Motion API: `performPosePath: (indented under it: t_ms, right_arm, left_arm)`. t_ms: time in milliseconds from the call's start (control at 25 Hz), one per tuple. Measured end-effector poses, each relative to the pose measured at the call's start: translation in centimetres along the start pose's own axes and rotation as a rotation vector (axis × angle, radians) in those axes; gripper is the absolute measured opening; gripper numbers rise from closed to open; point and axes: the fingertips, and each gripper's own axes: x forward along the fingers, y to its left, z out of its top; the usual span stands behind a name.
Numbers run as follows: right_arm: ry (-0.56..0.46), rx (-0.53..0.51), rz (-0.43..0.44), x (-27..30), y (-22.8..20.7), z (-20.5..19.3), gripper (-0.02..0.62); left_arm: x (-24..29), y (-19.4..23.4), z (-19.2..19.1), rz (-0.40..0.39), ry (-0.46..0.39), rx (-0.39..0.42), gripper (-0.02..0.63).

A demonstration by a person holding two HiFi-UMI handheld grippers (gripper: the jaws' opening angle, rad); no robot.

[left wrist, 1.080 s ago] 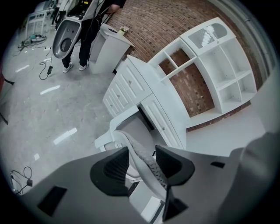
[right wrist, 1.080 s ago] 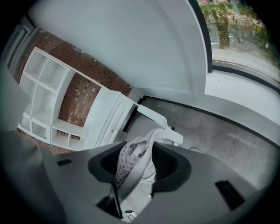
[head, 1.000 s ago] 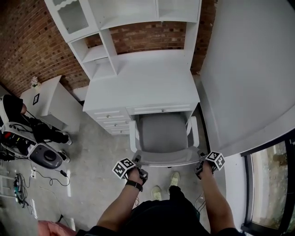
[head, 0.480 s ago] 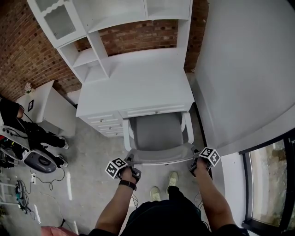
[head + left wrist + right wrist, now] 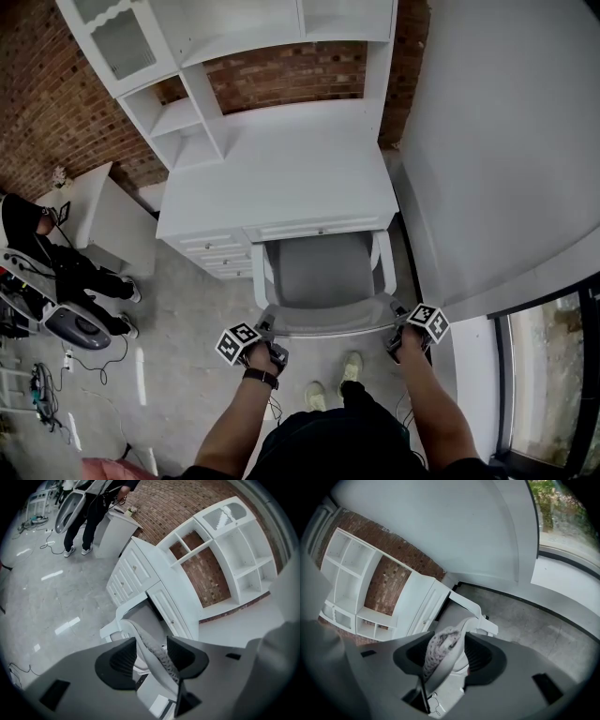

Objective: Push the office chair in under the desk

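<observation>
Head view: the chair point(image 5: 323, 281) sits with its seat partly under the desk point(image 5: 281, 178) and its backrest point(image 5: 328, 323) out in front of the desk. The left gripper point(image 5: 265, 330) clamps the backrest's edge. The right gripper point(image 5: 396, 330) has the other edge between its jaws, which are opening. With one side slackening, a push could swivel the chair and knock an armrest point(image 5: 382, 262) against the desk front. No readable writing, only square markers on the grippers.
</observation>
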Motion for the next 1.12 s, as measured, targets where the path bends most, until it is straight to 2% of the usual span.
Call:
performPosePath:
  t_ms: [320,680,920,1120]
  right_arm:
    - [0.001,-0.057,0.026,-0.3,0.5,-0.3,0.206]
    - [-0.034,-0.077,0.032,-3.1,1.2,-1.1,0.202]
    - [-0.044,-0.087,0.048,-6.3,2.1,-2.8,0.151]
    - [-0.033,-0.115,0.14,-8.1,4.5,-4.8,0.067]
  left_arm:
    - [-0.4,-0.3,0.0,-0.046,0.014,0.07,0.227]
    - [-3.2,-0.2,0.8,-0.057,-0.016,0.138,0.222]
    - [-6.3,-0.8,1.5,-0.087,-0.057,0.16,0.192]
    - [-8.5,-3.4,2.2,-0.171,-0.091,0.187,0.16]
